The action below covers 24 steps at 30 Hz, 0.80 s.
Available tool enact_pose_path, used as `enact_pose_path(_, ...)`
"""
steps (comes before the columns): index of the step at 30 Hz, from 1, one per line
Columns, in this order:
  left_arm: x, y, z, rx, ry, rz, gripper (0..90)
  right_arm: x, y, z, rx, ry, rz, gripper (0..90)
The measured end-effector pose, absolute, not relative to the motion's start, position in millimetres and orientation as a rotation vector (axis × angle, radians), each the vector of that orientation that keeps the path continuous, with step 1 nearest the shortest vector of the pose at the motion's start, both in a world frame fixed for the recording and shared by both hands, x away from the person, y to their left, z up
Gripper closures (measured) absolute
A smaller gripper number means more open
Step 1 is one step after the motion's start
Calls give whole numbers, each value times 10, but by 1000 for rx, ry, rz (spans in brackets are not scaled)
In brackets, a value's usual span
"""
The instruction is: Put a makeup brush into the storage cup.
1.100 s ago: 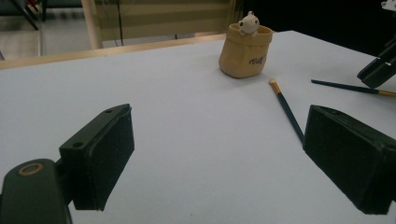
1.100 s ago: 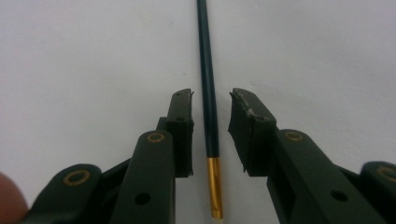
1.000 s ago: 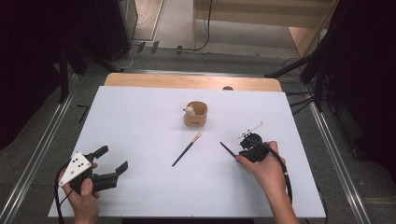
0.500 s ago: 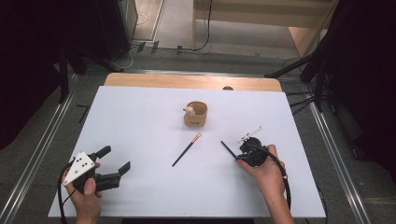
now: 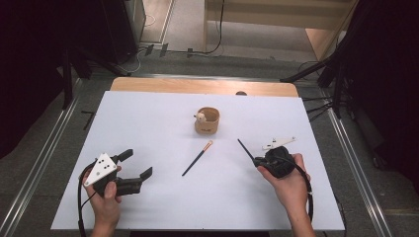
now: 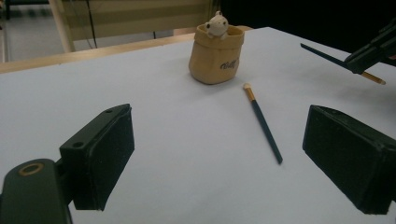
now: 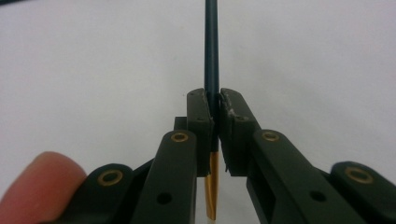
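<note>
Right gripper view: right claw [image 7: 214, 109] clamped on one chopstick [image 7: 211, 56]; left claw [image 6: 233, 154] gapes apart, second chopstick [image 6: 264, 123] lying just ahead. Probably pot [image 6: 215, 56] next.

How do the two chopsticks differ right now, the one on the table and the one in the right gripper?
The loose chopstick lies flat on the white table, touched by nothing; the held chopstick is clamped in the right gripper, clear of the table. The loose one points its orange end toward the pouch; the held one's orange end points back toward the hand. Both are slim and dark with an orange end.
</note>
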State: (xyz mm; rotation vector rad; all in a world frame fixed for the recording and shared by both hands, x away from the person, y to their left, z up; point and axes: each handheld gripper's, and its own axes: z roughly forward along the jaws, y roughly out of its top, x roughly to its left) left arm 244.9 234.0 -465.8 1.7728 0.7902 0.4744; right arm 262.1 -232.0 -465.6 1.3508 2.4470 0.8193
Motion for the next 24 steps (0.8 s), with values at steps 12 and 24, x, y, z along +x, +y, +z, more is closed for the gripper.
enact_pose_path(12,2592,2004,-4655,1809,685,355,96,2550,-2209,-4604,1231,2483,897,847)
enact_pose_path(24,2555,1755,-4672,1858,590,224,99,2459,-1950,-4553,1060,2561,929,847)
